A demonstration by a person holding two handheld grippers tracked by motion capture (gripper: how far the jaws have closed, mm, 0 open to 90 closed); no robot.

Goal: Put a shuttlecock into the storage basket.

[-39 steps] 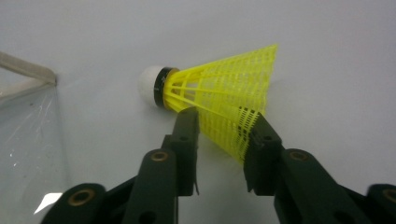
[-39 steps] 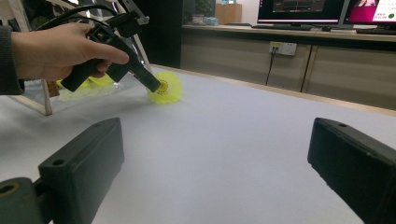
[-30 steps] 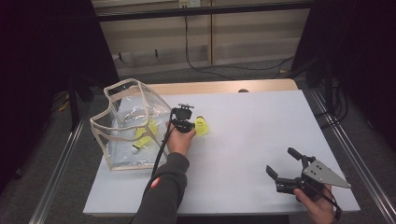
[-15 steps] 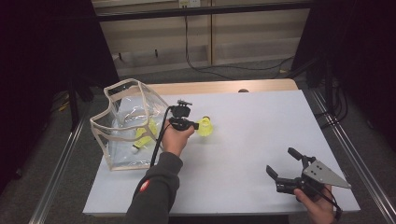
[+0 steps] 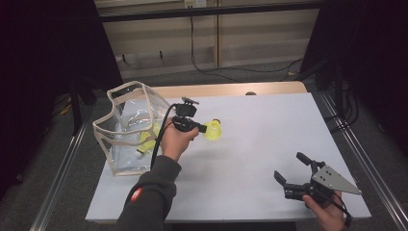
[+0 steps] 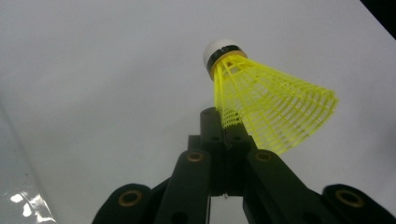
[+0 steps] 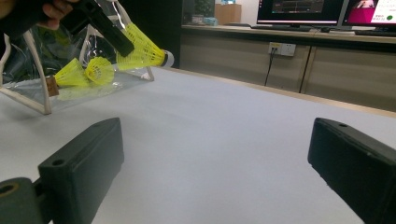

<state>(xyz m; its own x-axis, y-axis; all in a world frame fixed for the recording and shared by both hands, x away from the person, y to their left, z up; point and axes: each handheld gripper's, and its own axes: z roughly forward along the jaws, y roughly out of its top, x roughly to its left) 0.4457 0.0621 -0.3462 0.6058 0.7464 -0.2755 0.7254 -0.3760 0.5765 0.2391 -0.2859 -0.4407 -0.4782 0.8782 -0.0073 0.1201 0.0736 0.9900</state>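
My left gripper (image 5: 203, 128) is shut on the skirt of a yellow shuttlecock (image 5: 214, 130) and holds it in the air above the white table (image 5: 269, 139), just right of a clear plastic bag (image 5: 126, 126). In the left gripper view the shuttlecock (image 6: 261, 100) sticks out past the closed jaws with its white cork pointing away. Two more yellow shuttlecocks (image 7: 86, 71) lie inside the bag (image 7: 35, 84). My right gripper (image 5: 294, 174) rests open near the table's front right corner, with nothing between its fingers (image 7: 81, 168).
The bag stands open at the table's left side, its rim facing right. A wooden strip (image 5: 231, 89) runs along the table's far edge. Metal rails (image 5: 358, 149) flank both sides. Cabinets and monitors (image 7: 299, 11) stand beyond the table.
My left gripper has risen with the shuttlecock and drifted slightly right, away from the tabletop. The right gripper has stayed where it was.
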